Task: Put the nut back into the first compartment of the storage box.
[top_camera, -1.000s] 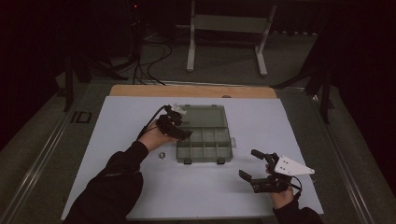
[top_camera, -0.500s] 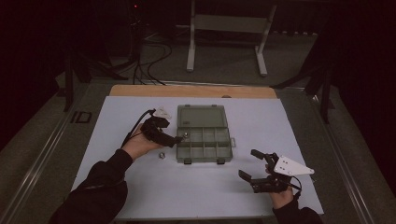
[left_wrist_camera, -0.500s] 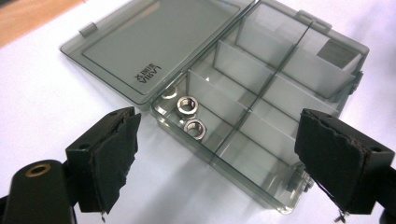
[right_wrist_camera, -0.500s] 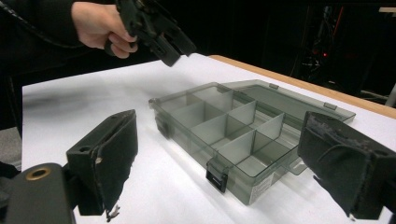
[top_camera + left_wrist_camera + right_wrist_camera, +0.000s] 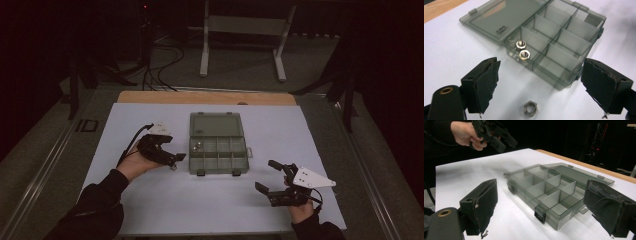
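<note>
while two nuts already sit in the near-left corner compartment of the open organizer box, still one loose nut lying on the white table sheet, just beside the box's left front corner and not yet picked up. at the far left of the high view, left gripper held low over the sheet next to the box, jaws spread wide and pinching nothing; seen along those jaws in the left gripper view, loose nut resting flat between and just ahead of the two black pads, apart from both. further right, box with lid folded back flat toward the far edge, remaining compartments looking empty as far as can be told. at the far right, right gripper hovering near the front edge of the sheet, well apart from the box, jaws likewise spread and holding nothing. judged from this: sorting partly done, two nuts stowed, one left to grasp and drop in; closing the lid possibly to follow. no other loose parts made out on the sheet.
</note>
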### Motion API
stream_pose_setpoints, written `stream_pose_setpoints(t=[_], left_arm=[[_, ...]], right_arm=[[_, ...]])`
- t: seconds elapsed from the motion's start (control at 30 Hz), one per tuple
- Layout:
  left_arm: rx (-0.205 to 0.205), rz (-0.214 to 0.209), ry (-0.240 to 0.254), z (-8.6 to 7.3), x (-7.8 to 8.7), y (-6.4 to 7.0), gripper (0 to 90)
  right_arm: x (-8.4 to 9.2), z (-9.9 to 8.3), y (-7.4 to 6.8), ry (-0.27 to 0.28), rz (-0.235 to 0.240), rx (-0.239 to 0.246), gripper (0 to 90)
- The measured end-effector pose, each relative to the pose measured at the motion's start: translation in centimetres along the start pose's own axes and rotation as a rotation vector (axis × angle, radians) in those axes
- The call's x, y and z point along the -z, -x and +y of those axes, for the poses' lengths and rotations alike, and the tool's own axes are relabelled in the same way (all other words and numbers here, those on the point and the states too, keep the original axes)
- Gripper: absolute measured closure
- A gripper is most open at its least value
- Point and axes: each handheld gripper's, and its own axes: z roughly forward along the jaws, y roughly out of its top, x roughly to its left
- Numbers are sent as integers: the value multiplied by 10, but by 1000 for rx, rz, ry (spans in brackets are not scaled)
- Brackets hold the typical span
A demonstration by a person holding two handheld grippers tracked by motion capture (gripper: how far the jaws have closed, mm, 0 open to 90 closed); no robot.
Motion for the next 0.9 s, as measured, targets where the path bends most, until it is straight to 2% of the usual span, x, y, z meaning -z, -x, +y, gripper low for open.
stream_pose_setpoints(t=[0.23, 0.4, 0.63, 0.7, 0.9], left_arm=[[-10, -24, -25, -24, -6, -1, 227], [-2, -25, -62, -35, -15, -3, 334], [-6, 10, -128, -43, -27, -5, 420], [-19, 16, -148, -44, -31, -6, 430], [-37, 22, -177, -46, -38, -6, 478]], right_arm=[[0, 0, 0, -2, 1, 1, 123], [-1, 0, 0, -4, 2, 2, 123], [-1, 0, 0, -3, 2, 3, 122], [-1, 0, 0, -3, 2, 3, 122], [-1, 0, 0, -2, 3, 2, 123]])
